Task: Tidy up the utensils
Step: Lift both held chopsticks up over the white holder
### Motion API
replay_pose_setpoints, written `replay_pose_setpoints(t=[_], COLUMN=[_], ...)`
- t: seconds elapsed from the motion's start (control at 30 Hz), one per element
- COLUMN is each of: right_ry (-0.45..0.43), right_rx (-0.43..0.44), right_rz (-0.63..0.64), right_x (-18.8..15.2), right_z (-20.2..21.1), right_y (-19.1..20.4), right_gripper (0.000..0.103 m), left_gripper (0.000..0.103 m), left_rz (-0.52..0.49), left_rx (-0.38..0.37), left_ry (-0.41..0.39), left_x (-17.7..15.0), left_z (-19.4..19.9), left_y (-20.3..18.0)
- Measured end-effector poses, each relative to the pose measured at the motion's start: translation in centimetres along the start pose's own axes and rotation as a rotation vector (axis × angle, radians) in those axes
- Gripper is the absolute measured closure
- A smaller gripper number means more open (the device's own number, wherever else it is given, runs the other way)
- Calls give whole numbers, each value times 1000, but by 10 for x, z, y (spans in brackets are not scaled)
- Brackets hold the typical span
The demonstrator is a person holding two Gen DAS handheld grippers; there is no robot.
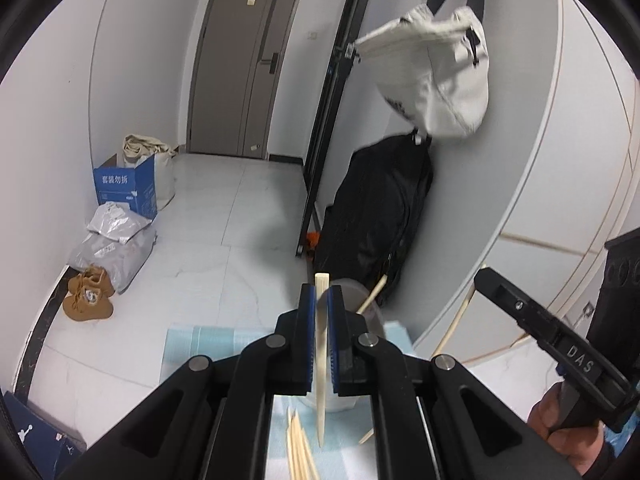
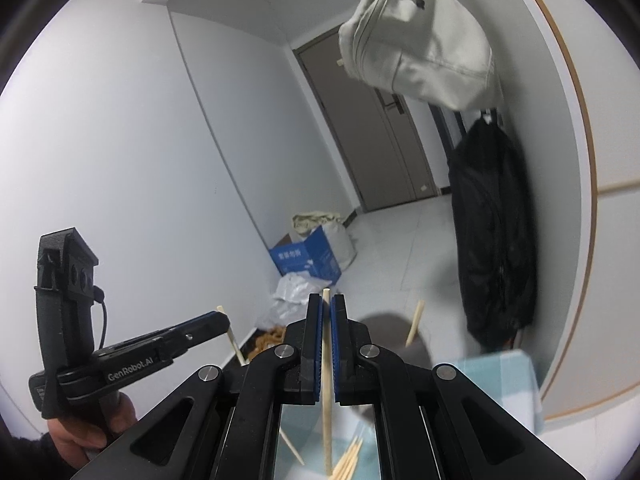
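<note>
Left wrist view: left hand-held gripper [image 1: 321, 300] clamped on chopstick [image 1: 321, 360]; right hand-held gripper [image 2: 326, 308] likewise pinches second chopstick [image 2: 327, 380]. Light, stiff, slippery; grip mid-shaft.

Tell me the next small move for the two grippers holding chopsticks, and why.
Probably carry both toward the cup and lower them in. The left gripper and right gripper are each shut on one chopstick, clear of the loose chopsticks on the blue cloth; one already leans in the cup.
</note>
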State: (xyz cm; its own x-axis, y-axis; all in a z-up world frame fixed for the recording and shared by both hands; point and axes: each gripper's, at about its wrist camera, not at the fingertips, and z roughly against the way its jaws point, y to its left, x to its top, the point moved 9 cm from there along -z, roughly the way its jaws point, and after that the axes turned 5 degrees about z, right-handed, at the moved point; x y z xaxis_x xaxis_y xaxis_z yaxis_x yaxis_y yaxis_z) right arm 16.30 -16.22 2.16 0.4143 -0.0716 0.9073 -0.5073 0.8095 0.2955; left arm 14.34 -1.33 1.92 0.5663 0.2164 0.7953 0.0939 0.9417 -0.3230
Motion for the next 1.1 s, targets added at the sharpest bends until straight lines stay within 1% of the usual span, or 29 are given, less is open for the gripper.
replay_pose_setpoints(t=[0.17,0.3,0.43,0.57,0.73,0.87,1.0,1.1], right_ry=[-27,-50,-66,-77,-65,-38,-15,8], right_rx=[-11,-14,-27,-47,-59,-57,-57,-49], right_rz=[19,42,56,80,110,123,149,158], right_x=[34,57,74,83,80,69,59,48], right_z=[-12,-26,-43,-59,-80,-96,-109,-115], right_y=[-7,-12,-21,-28,-36,-39,-41,-42], right_gripper=[100,100,100,100,100,100,100,100], left_gripper=[101,101,101,101,101,101,101,101], left_rz=[-2,-2,11,12,19,23,31,27], left_rx=[-12,-30,-31,-25,-15,-9,-19,-32], left_ry=[-40,-62,-68,-62,-48,-25,-14,-10], left_x=[28,52,61,62,57,52,45,43], left_z=[-6,-20,-40,-60,-83,-96,-104,-108], left_y=[-10,-15,-13,-11,-1,6,13,12])
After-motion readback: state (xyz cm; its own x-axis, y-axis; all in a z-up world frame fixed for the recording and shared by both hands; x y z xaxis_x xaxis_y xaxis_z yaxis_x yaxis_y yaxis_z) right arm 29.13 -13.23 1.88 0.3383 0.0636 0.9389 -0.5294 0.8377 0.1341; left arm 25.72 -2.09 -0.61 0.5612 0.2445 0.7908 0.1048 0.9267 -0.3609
